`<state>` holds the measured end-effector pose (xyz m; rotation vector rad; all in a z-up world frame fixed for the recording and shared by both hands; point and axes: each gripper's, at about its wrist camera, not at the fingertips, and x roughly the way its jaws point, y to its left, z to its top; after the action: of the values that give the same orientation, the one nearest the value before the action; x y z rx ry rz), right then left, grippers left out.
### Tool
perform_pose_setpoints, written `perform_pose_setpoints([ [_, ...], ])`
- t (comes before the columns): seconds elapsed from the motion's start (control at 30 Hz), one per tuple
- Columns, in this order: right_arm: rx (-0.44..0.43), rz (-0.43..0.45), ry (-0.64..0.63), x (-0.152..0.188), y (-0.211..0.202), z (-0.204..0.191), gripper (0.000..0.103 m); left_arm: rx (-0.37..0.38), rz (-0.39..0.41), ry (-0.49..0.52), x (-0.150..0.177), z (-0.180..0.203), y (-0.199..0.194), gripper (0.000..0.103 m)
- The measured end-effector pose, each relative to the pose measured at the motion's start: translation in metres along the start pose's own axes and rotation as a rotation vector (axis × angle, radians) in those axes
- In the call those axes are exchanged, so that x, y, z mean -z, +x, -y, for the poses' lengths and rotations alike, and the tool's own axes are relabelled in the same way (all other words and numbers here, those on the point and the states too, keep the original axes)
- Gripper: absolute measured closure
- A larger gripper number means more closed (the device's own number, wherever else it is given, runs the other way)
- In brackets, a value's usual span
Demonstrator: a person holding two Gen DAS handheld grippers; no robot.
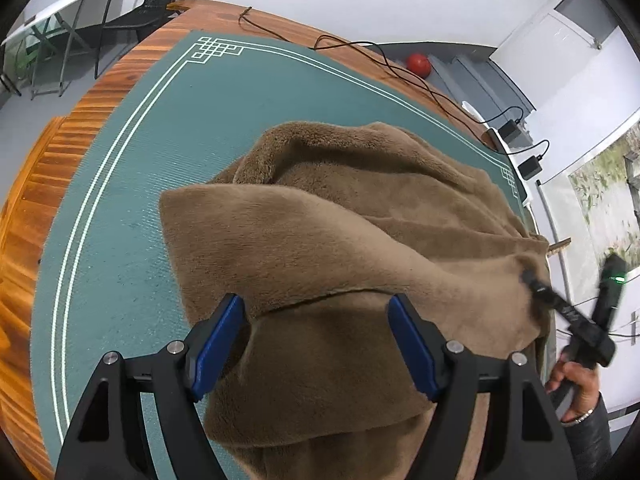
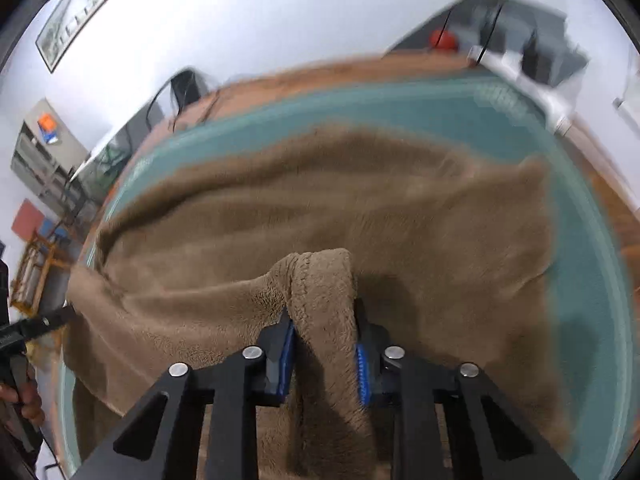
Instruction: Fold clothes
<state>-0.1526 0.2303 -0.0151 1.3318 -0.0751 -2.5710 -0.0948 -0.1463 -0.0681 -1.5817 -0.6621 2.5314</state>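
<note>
White walls ring a wooden table (image 1: 100,92) with a green mat (image 1: 132,168) spread over it.

From the left wrist, your left gripper (image 1: 316,344) hovers with its jaws apart, nothing between them, just above the near part of the brown fleece (image 1: 320,220). The fleece lies on the mat's right half, one flap doubled over toward the mat's left. Your right gripper (image 1: 532,280) pinches the fleece's right edge, off the mat's right side.

From the right wrist, blurred, your right gripper (image 2: 324,328) is clamped on a bunched hem of the fleece (image 2: 320,200), which spreads rumpled across the mat (image 2: 592,280).

By my reading, the fold is partway: one flap is over, the layers are uneven, and squaring them up remains.
</note>
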Motion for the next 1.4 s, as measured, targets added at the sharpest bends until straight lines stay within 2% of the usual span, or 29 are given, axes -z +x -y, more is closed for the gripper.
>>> perform_pose_setpoints([
  [0.1, 0.112, 0.131, -0.017, -0.015, -0.030, 0.007, 0.079, -0.011, 0.010, 0.014, -0.003, 0.003, 0.003, 0.024],
  [0.17, 0.198, 0.175, -0.014, -0.021, -0.034, 0.017, 0.079, -0.035, -0.002, 0.038, -0.003, 0.007, 0.011, 0.024],
  [0.33, 0.199, 0.018, -0.017, -0.012, 0.007, 0.035, 0.075, -0.095, -0.034, 0.095, -0.004, 0.013, 0.032, 0.022],
  [0.37, 0.220, 0.003, -0.013, -0.008, 0.011, 0.038, 0.070, -0.103, -0.037, 0.096, -0.004, 0.011, 0.034, 0.019],
  [0.4, 0.241, -0.013, -0.009, -0.005, 0.016, 0.042, 0.061, -0.109, -0.036, 0.095, -0.004, 0.008, 0.036, 0.015],
  [0.47, 0.265, 0.022, 0.049, -0.001, 0.005, 0.051, 0.043, -0.124, -0.034, 0.082, -0.004, 0.003, 0.035, 0.014],
  [0.5, 0.279, 0.047, 0.061, 0.000, -0.004, 0.053, 0.041, -0.125, -0.036, 0.065, -0.004, 0.001, 0.032, 0.014],
  [0.53, 0.278, 0.065, 0.057, 0.001, -0.013, 0.052, 0.041, -0.129, -0.030, 0.054, -0.003, 0.001, 0.027, 0.014],
  [0.63, 0.179, 0.080, -0.035, 0.012, -0.029, 0.033, 0.041, -0.133, 0.009, 0.059, 0.003, 0.010, 0.010, 0.014],
  [0.73, 0.070, -0.011, -0.154, 0.031, -0.017, 0.008, 0.041, -0.112, -0.002, 0.104, 0.012, 0.027, 0.005, 0.014],
  [0.83, 0.064, -0.093, -0.187, 0.048, 0.002, 0.001, 0.041, -0.157, -0.051, 0.130, 0.024, 0.034, 0.010, 0.014],
  [0.9, 0.066, -0.118, -0.196, 0.054, 0.002, -0.002, 0.040, -0.129, -0.031, 0.099, 0.031, 0.032, -0.004, 0.014],
  [1.0, 0.055, -0.076, -0.186, 0.055, -0.028, 0.000, 0.040, -0.118, -0.018, 0.092, 0.044, 0.035, -0.022, 0.014],
  [1.13, 0.031, -0.053, -0.165, 0.071, -0.067, 0.010, 0.033, -0.104, -0.039, 0.097, 0.069, 0.042, -0.034, 0.014],
  [1.2, -0.001, -0.062, -0.140, 0.090, -0.083, 0.017, 0.031, -0.097, -0.046, 0.090, 0.085, 0.046, -0.041, 0.014],
  [1.4, 0.021, -0.105, -0.062, 0.156, -0.130, 0.063, 0.031, -0.106, -0.061, 0.078, 0.136, 0.049, -0.063, 0.014],
])
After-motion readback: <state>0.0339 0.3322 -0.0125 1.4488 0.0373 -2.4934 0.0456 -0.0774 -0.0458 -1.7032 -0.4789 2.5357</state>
